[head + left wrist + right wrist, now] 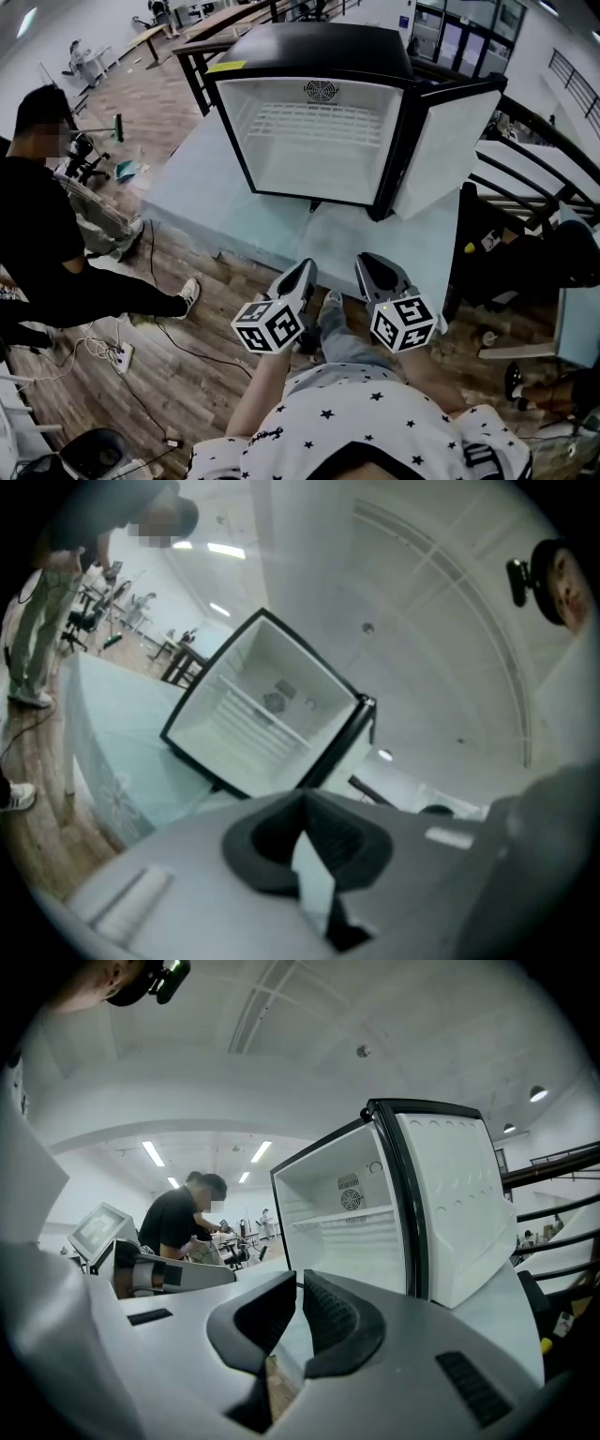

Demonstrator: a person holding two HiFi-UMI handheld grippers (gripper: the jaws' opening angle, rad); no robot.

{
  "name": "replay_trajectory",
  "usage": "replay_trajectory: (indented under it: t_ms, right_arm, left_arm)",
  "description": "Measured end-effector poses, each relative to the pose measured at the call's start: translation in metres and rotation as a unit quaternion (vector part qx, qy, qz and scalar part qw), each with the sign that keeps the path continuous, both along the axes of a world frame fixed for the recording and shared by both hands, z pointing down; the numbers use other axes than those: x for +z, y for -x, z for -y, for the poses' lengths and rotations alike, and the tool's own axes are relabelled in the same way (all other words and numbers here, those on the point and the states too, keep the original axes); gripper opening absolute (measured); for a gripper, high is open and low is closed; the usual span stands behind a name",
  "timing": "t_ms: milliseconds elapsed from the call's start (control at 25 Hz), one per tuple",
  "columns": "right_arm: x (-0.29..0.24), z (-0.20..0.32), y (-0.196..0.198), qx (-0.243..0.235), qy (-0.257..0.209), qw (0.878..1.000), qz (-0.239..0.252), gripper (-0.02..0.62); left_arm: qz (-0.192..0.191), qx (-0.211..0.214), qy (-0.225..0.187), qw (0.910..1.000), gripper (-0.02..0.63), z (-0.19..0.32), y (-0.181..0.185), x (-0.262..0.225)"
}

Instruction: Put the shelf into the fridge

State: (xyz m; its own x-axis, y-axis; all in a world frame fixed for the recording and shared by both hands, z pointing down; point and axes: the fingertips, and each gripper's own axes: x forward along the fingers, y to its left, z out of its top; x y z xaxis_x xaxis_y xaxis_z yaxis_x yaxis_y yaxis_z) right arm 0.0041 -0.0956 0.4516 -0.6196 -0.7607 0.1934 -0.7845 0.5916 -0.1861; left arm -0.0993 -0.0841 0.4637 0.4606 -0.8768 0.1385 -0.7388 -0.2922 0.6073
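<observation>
Shelf [314, 122], a white wire rack, already sits level in the upper part of the fridge [281, 173], reaching from one side wall to the other just below the fan on the back wall. The black-framed fridge stands on a pale desk [234, 220], its door [445, 150] swung wide open to the right.

Both grippers are held low near the person's body, at the desk's near edge and well apart from the fridge, pointing toward it. The left gripper [302, 272] has its jaws clenched together with nothing between them. The right gripper [373, 270] has its jaws all but closed, with only a thin slit between the pads, and it grasps nothing.

Another person [37, 216] in dark clothes bends over equipment on the wooden floor [187, 375] to the left of the desk.
</observation>
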Motion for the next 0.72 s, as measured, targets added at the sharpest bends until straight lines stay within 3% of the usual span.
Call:
replay_trajectory:
  t_ms: [720]
  right_arm:
    - [-0.0018,-0.0089,0.001,0.011,-0.01,1.0,-0.005,0.02]
  left_arm:
    - [-0.008,0.006,0.002,0.9999,0.005,-0.0043,-0.0002,0.0006]
